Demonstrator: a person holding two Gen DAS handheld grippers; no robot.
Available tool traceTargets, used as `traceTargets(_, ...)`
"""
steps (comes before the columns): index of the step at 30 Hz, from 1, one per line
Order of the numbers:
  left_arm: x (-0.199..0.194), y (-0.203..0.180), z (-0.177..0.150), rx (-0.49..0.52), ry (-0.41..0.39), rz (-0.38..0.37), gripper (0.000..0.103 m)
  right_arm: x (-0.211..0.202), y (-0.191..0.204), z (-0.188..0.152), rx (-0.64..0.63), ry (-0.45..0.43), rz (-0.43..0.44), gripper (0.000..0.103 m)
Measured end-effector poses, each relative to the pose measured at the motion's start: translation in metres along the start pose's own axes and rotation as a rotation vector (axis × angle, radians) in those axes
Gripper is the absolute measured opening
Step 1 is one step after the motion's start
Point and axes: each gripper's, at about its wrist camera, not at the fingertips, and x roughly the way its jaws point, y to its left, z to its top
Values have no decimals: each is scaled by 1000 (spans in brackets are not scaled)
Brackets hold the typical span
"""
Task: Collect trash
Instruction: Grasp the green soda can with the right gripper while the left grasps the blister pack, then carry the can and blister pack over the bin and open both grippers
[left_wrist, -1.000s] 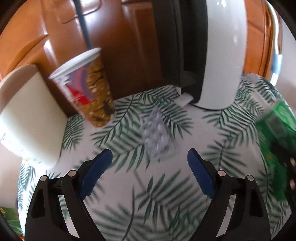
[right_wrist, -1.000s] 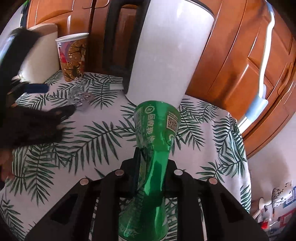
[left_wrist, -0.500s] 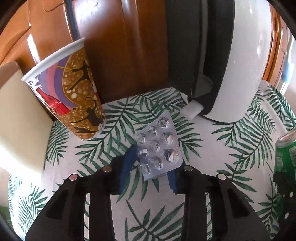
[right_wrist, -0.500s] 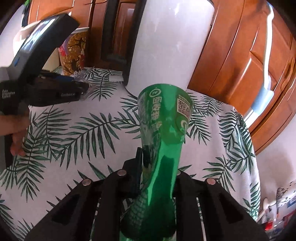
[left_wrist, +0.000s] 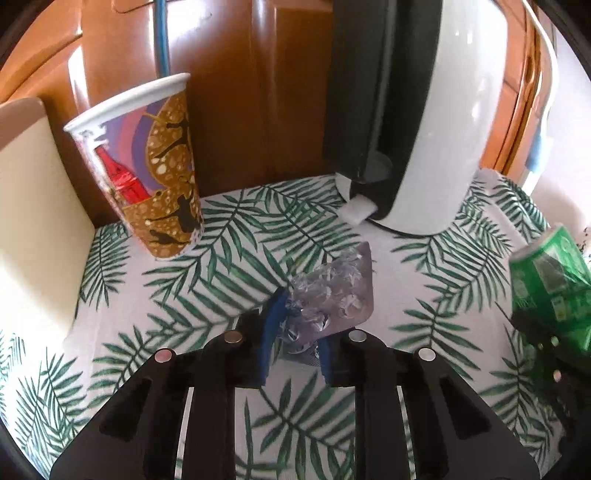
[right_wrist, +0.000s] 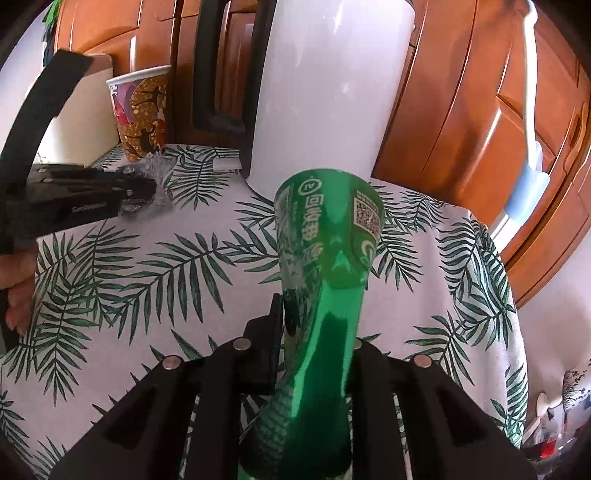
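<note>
A used silver blister pack (left_wrist: 340, 288) lies tilted on the palm-leaf tablecloth (left_wrist: 221, 280). My left gripper (left_wrist: 301, 328) has its jaws closing on the pack's near end, and the blue pads (left_wrist: 271, 325) press it from both sides. The right wrist view shows the same pack (right_wrist: 159, 177) at the left gripper's (right_wrist: 147, 188) tip. My right gripper (right_wrist: 317, 336) is shut on a crushed green can (right_wrist: 328, 236), held above the table. That can (left_wrist: 546, 273) shows at the right edge of the left wrist view. A printed paper cup (left_wrist: 147, 184) stands upright at the back left.
A tall white kettle (left_wrist: 443, 129) with a black handle stands at the back, against brown wooden cabinet doors (right_wrist: 461, 110). A cream box (left_wrist: 33, 221) sits left of the cup (right_wrist: 142, 110). The table's right edge (right_wrist: 517, 314) drops off to the floor.
The left gripper moved forward over the blister pack and closed from wide open onto it; the pack now tilts between the pads. The right gripper kept hold of the can.
</note>
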Motion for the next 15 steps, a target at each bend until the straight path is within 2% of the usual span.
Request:
traceTargets(7,-26,-11,-12,5,-20,-18,20,-8,-2,-3,1,-16,26,12)
traceTargets(9,-34,-12,-14,9,-26,-15,20,-11,-7,-4,40,-22,75,12)
traceTargets(12,-46,-14,-20,24,-38,-16,20,-18,-10,-6,52,-35,91,12)
traceTargets(15,-65,-16,-31,34,-53,-12,20,-26,-13,-10,92,-42,147,12)
